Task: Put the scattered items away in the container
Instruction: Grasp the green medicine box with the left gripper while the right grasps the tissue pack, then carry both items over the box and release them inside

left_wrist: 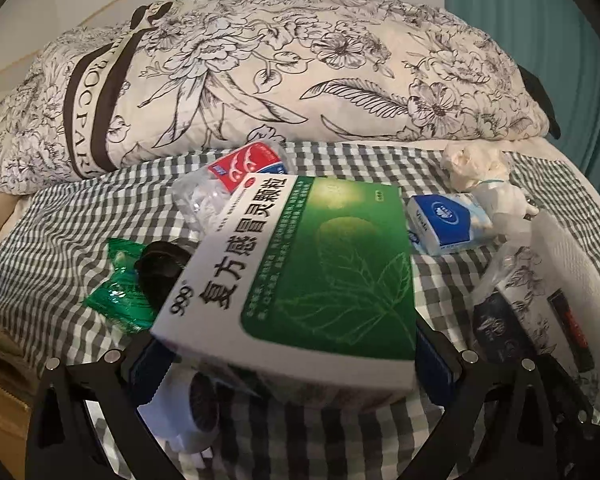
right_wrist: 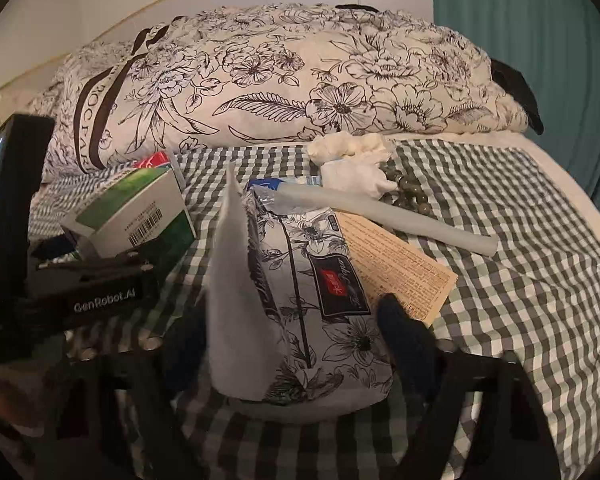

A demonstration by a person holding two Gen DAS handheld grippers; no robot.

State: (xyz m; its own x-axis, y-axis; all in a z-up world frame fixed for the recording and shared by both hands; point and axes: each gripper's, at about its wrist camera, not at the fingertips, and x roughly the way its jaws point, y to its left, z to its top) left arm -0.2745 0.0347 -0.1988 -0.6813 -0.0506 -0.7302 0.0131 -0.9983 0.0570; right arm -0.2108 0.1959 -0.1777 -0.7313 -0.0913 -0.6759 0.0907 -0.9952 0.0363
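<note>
My left gripper (left_wrist: 292, 356) is shut on a green and white medicine box (left_wrist: 300, 272) and holds it above the checked bedsheet (left_wrist: 80, 208). The box also shows in the right wrist view (right_wrist: 136, 216), with the left gripper's body under it. My right gripper (right_wrist: 296, 344) is shut on a floral tissue pack (right_wrist: 300, 300), with a white tissue sheet (right_wrist: 236, 280) sticking up from it. The tissue pack also shows at the right in the left wrist view (left_wrist: 532, 308). No container is in view.
Scattered on the sheet: a blue tissue packet (left_wrist: 448, 224), crumpled white tissues (right_wrist: 352, 160), green beads (right_wrist: 408, 196), a white tube (right_wrist: 388, 212), a yellow leaflet (right_wrist: 400, 268), a green wrapper (left_wrist: 116, 296), a crushed bottle (left_wrist: 228, 184), a white fan (left_wrist: 188, 412). A floral quilt (right_wrist: 300, 80) lies behind.
</note>
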